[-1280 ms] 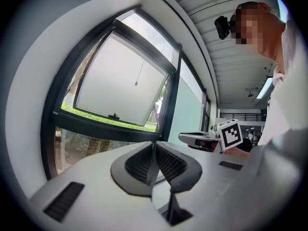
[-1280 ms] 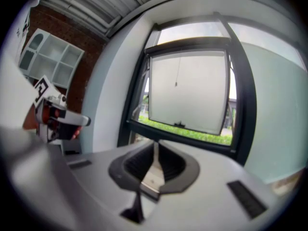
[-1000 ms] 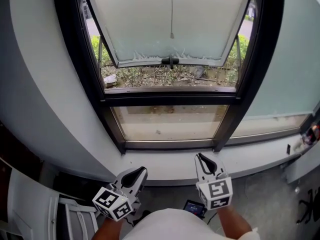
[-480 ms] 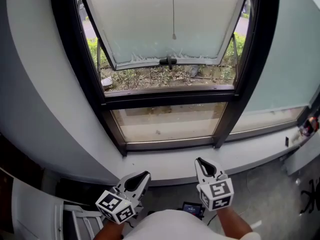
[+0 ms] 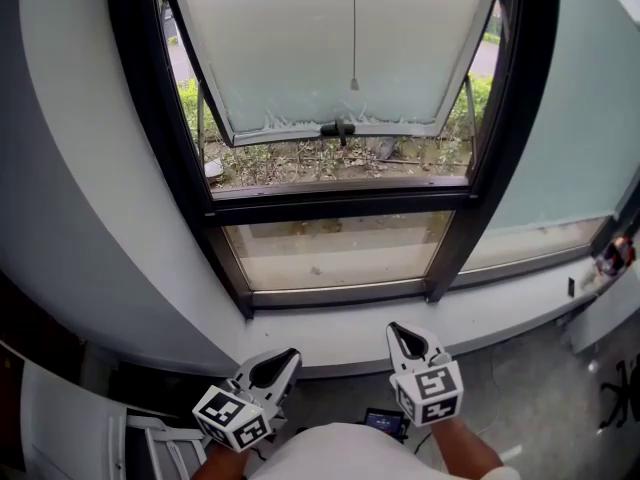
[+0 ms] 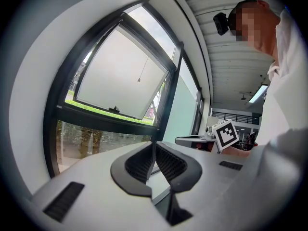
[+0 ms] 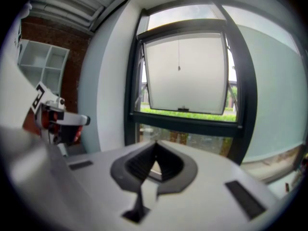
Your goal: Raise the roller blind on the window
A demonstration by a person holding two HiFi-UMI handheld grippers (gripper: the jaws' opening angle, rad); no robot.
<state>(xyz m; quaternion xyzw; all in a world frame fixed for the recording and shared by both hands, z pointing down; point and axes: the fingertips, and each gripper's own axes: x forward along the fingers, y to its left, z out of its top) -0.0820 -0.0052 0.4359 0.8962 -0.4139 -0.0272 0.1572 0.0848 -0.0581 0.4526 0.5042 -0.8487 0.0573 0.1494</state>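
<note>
Left tongs [image 5: 288,354] and right tongs [image 5: 395,328] both pinched closed and empty, low at six o'clock.
The right pair has just closed on nothing. The pull cord [image 5: 353,84] hangs at twelve o'clock before the window [image 5: 340,203], well apart and untouched. I can't see the blind itself, so raising looks yet to begin.

Landmark: black metal window frame [image 5: 500,118], set in a pale curved wall [image 5: 90,168].
Sash: frosted-glass hinged sash [image 5: 330,38], in the frame's upper opening, bottom edge swung outward.
Handle: small dark handle [image 5: 338,128], mid bottom rail of the sash.
Cord: thin pull cord with a small end weight [image 5: 354,84], hanging inside the frame, before the sash, just above the handle.
Lower pane: clear fixed glass pane [image 5: 340,253], in the frame below its crossbar.
Side pane: wide frosted pane [image 5: 580,138], right of the frame.
Sill: pale ledge [image 5: 520,313], along the frame's foot.
Outside: green grass and bare ground [image 5: 300,158], beyond the frame, under the sash.
Shelving: white open shelf unit [image 7: 43,64], well left of the frame.
</note>
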